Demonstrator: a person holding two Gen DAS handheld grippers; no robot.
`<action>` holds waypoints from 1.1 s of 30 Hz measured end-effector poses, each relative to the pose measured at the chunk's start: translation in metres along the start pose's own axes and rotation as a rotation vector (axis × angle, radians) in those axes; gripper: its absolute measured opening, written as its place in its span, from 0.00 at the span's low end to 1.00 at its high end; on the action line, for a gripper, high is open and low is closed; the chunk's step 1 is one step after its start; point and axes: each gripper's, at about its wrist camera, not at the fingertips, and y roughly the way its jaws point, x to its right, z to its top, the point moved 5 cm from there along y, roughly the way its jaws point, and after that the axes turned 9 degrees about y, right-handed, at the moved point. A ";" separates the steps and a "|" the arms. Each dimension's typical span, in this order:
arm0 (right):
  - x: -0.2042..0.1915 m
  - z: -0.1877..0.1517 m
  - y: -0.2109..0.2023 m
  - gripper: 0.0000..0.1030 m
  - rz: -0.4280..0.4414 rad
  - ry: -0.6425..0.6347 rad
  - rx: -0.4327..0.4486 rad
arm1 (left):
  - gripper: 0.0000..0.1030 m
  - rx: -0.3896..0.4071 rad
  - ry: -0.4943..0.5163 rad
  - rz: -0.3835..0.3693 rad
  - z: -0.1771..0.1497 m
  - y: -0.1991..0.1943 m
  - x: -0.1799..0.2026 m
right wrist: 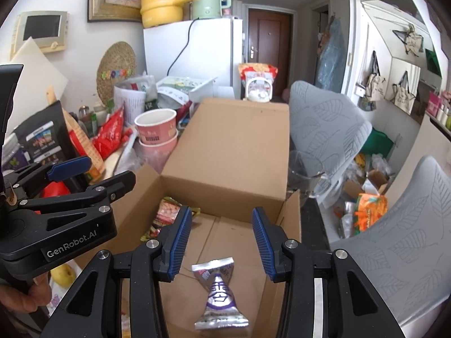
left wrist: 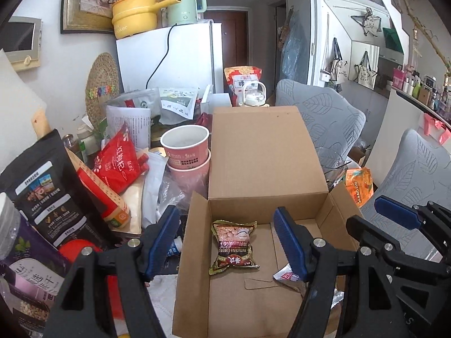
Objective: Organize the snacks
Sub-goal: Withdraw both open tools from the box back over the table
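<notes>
An open cardboard box [left wrist: 253,295] holds two snack packets: a cereal packet [left wrist: 234,246] and a silver packet [right wrist: 218,295]. Above the box, left gripper [left wrist: 229,242] and right gripper [right wrist: 222,242] fingers stand apart, empty, apparently after dropping them in.

L gripper [left wrist: 227,239], R gripper [right wrist: 222,242]: jaws apart.

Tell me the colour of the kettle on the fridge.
Pale green kettle; the left wrist view shows it best.

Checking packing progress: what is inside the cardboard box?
Inside the cardboard box lie a brown snack packet and a silver-purple packet. The near floor is hidden behind the hand-held grippers.
</notes>
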 end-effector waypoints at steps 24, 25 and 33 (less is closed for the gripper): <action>-0.012 -0.013 -0.138 0.58 0.001 -0.032 0.190 | 0.77 0.159 0.008 0.019 -0.015 -0.141 0.013; -0.012 -0.016 -0.143 0.62 0.001 -0.033 0.197 | 0.77 0.162 0.010 0.018 -0.017 -0.146 0.015; -0.010 -0.043 -0.177 0.66 0.007 -0.017 0.218 | 0.77 0.173 0.021 0.001 -0.043 -0.179 0.029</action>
